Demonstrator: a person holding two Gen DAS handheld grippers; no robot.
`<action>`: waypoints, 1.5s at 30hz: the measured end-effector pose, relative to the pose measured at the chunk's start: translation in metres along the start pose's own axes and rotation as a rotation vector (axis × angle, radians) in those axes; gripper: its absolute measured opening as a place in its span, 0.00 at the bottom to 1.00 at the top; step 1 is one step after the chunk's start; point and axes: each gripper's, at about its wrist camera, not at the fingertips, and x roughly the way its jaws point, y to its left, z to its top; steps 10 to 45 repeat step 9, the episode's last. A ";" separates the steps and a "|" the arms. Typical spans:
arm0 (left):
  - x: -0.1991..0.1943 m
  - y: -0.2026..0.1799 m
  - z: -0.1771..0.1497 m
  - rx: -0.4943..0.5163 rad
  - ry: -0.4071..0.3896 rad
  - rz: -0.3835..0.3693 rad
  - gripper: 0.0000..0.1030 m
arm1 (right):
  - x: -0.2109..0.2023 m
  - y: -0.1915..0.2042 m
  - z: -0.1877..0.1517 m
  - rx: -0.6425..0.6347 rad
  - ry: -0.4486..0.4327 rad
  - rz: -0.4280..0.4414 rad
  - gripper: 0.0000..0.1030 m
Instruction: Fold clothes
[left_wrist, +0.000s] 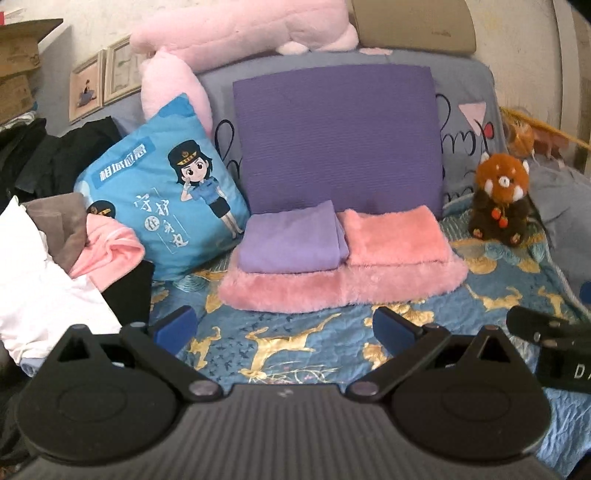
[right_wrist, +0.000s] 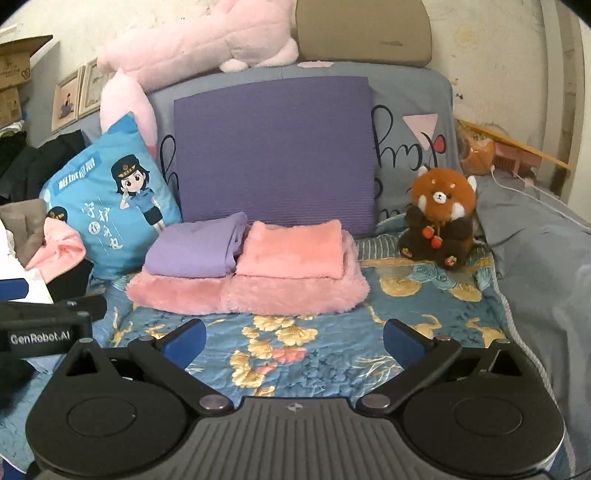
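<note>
On quilt (right_wrist: 406, 295), folded stack (right_wrist: 243, 273) lying crosswise.

My two wrist cameras sit low, side by side, facing the bed's head; both share the folded fluffy pink blanket (left_wrist: 343, 284) (right_wrist: 247, 291) nearby.

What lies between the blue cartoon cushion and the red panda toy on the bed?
In both views, the folded clothes: a purple garment and a pink fluffy one, stacked on a larger pink fluffy piece.
</note>
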 end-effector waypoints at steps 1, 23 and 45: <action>-0.001 0.001 0.001 -0.003 -0.003 -0.005 1.00 | -0.001 -0.001 0.000 0.010 -0.005 -0.003 1.00; -0.006 0.001 -0.002 0.008 -0.031 0.003 1.00 | -0.006 0.005 -0.004 0.017 -0.029 -0.026 1.00; -0.006 0.001 -0.002 0.008 -0.031 0.003 1.00 | -0.006 0.005 -0.004 0.017 -0.029 -0.026 1.00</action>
